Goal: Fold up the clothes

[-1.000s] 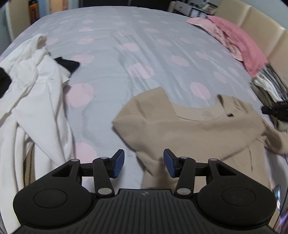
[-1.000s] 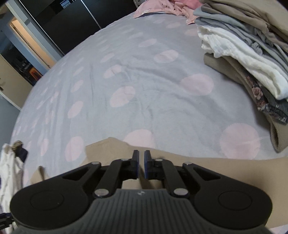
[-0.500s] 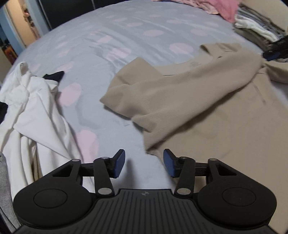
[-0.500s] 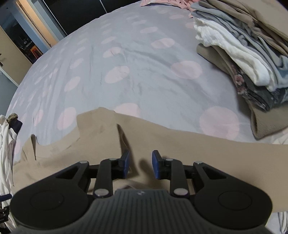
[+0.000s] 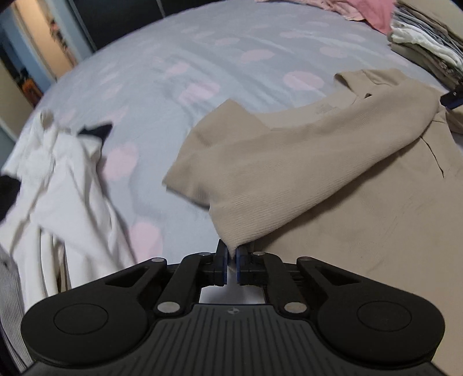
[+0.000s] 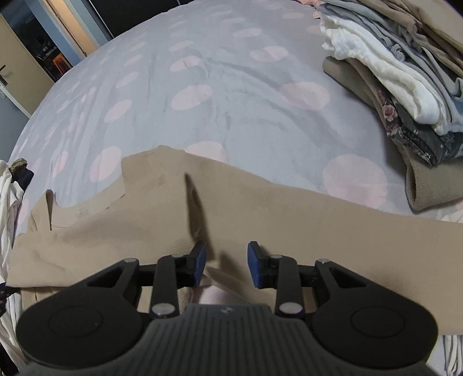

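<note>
A beige knit shirt (image 5: 303,162) lies spread on the grey bed sheet with pink dots (image 5: 202,57), its left sleeve folded across the body. My left gripper (image 5: 230,254) is shut on the cuff end of that sleeve. In the right wrist view the same beige shirt (image 6: 260,208) lies under my right gripper (image 6: 226,261), which is open and empty just above the cloth, beside a raised crease. The right gripper's blue fingertip (image 5: 451,99) shows at the far right edge of the left wrist view.
A heap of white garments (image 5: 58,185) with a dark piece lies to the left. A stack of folded clothes (image 6: 405,86) sits at the right. Pink garments (image 5: 367,11) lie at the far end. A doorway (image 6: 72,26) is beyond the bed.
My left gripper has moved forward to the sleeve and shut on its cuff. My right gripper, shut on the shirt a second ago, has let go and opened wider.
</note>
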### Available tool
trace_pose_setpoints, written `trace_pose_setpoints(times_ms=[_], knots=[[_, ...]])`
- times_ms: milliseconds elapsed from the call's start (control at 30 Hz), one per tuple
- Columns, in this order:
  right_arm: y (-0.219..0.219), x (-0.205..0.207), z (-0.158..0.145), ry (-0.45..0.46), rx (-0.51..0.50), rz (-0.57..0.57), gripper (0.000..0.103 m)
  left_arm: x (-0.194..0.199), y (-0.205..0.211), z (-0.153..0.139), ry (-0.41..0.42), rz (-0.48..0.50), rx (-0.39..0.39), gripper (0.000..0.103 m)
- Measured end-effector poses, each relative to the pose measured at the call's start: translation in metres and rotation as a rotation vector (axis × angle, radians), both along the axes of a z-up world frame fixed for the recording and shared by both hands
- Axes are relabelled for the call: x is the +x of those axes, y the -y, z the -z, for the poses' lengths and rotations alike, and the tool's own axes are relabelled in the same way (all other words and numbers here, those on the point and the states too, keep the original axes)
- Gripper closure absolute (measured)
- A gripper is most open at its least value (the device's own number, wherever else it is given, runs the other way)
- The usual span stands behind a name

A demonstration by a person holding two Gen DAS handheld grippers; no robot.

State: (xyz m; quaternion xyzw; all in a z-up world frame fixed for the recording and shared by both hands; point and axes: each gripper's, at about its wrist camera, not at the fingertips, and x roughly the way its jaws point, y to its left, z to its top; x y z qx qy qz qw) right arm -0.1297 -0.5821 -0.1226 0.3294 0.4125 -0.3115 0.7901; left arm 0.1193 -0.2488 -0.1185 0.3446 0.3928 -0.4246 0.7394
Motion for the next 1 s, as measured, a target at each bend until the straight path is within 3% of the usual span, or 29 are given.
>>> trace_pose_setpoints(times_ms=[100,267,367,433,567,600,733,800,833,867,900,1000], knots=[[0.001,0.000,-0.001,-0.002,-0.002,0.010,0.069,0.009,-0.004,0.017,-0.053,-0.030,0.051,0.100],[0.000,0.000,-0.007,0.028,0.001,0.011,0.068,0.017,-0.006,0.008,-0.111,-0.036,0.135,0.098],[0.000,0.000,-0.010,0.064,0.005,0.007,0.068,0.030,-0.018,-0.008,-0.102,-0.057,0.089,0.090],[0.000,0.001,-0.010,0.093,0.022,0.009,0.068,0.043,-0.024,-0.022,-0.120,-0.116,-0.020,0.083],[-0.001,0.013,-0.007,0.121,0.058,0.004,0.065,0.064,-0.022,-0.035,-0.197,-0.214,-0.221,0.057],[-0.002,0.016,-0.005,0.120,0.066,-0.001,0.065,0.067,-0.018,-0.035,-0.218,-0.231,-0.253,0.057],[-0.007,0.031,-0.001,0.117,0.098,-0.039,0.058,0.062,0.007,-0.020,-0.239,-0.211,-0.259,0.059],[-0.010,0.039,0.001,0.098,0.093,-0.051,0.060,0.055,0.021,-0.009,-0.213,-0.184,-0.189,0.081],[-0.011,0.042,0.001,0.086,0.088,-0.055,0.066,0.051,0.029,-0.004,-0.200,-0.171,-0.155,0.083],[-0.013,0.044,-0.001,0.082,0.082,-0.058,0.092,0.049,0.031,0.000,-0.187,-0.176,-0.124,0.084],[-0.013,0.043,-0.005,0.090,0.065,-0.048,0.103,0.048,0.032,0.004,-0.187,-0.182,-0.110,0.085],[-0.012,0.040,-0.018,0.134,0.028,-0.011,0.102,0.051,0.029,0.013,-0.190,-0.191,-0.088,0.086]])
